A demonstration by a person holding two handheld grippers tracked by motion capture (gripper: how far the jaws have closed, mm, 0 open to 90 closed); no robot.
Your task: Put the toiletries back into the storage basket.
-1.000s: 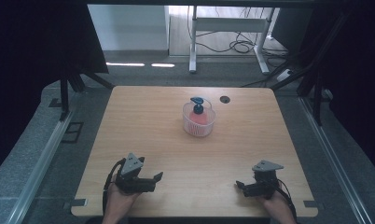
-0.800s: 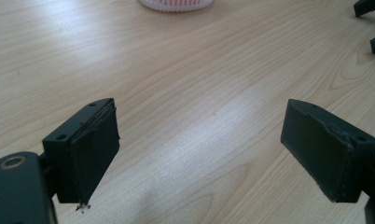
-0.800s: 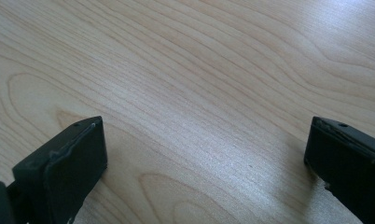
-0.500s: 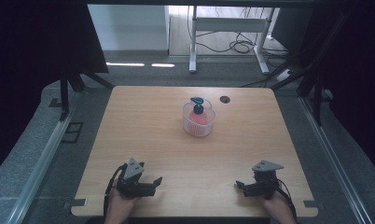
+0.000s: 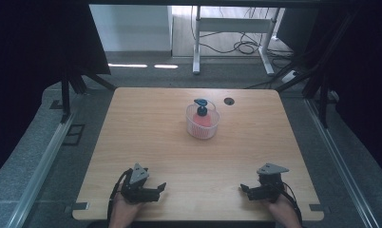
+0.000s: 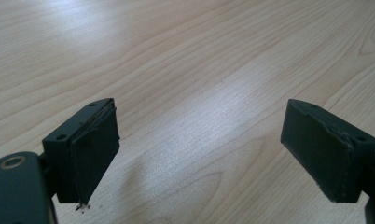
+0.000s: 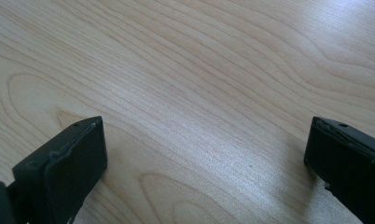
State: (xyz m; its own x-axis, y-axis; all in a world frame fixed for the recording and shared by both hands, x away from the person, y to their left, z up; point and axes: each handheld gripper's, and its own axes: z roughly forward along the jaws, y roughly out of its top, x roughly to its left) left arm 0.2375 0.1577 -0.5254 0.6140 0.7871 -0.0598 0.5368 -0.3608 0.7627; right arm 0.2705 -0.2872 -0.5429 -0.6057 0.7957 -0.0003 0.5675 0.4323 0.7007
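Left tool [image 5: 157,188]: held low at the near-left corner of the bench [image 5: 146,128], its jaws pointing toward the middle. In the left gripper view [image 6: 202,154] the two black jaws stand wide apart with bare wood between them; they hold nothing.
Right tool [image 5: 245,189]: held low at the near-right corner, its jaws pointing left toward the other tool. In the right gripper view [image 7: 206,172] its jaws are spread wide over bare wood, and nothing is in them.
Hands: the left hand [image 5: 124,213] and the right hand [image 5: 282,210] come in from the near edge, each gripping its tool from behind.
Basket [image 5: 202,122]: a small round clear one with pink inside, standing upright on the far half of the bench, a little right of centre, well apart from both tools.
Bottle [image 5: 201,108]: dark blue pump top rising upright out of the basket.
Hole [image 5: 229,101]: dark round cable hole in the bench, just beside the basket on its far right.
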